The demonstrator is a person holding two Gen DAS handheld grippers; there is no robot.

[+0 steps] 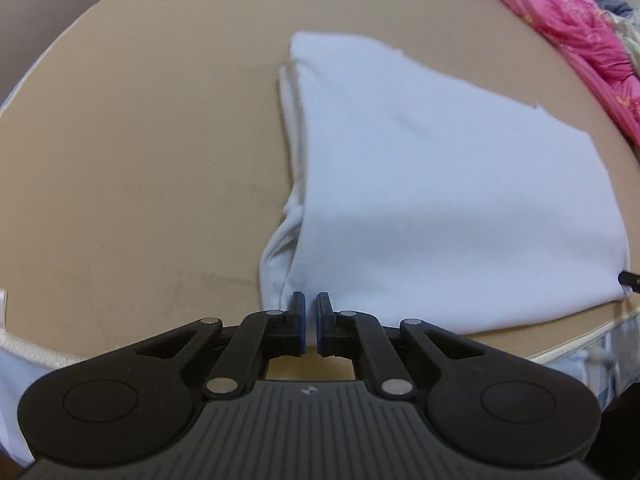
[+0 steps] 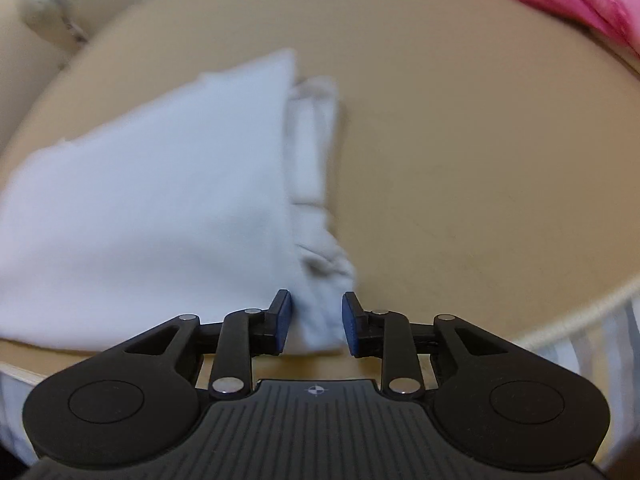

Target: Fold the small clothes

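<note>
This looks like a bedroom in a home. The work surface is a tan mattress with a pale corded edge. Along the mattress's far right side lies a bunched pink quilt with a flower print. Beyond the mattress's far left edge stands cream furniture with a round knob, blurred. A folded white garment lies on the mattress.

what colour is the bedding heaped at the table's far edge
Bright pink bedding, clearest in the left wrist view.
</note>
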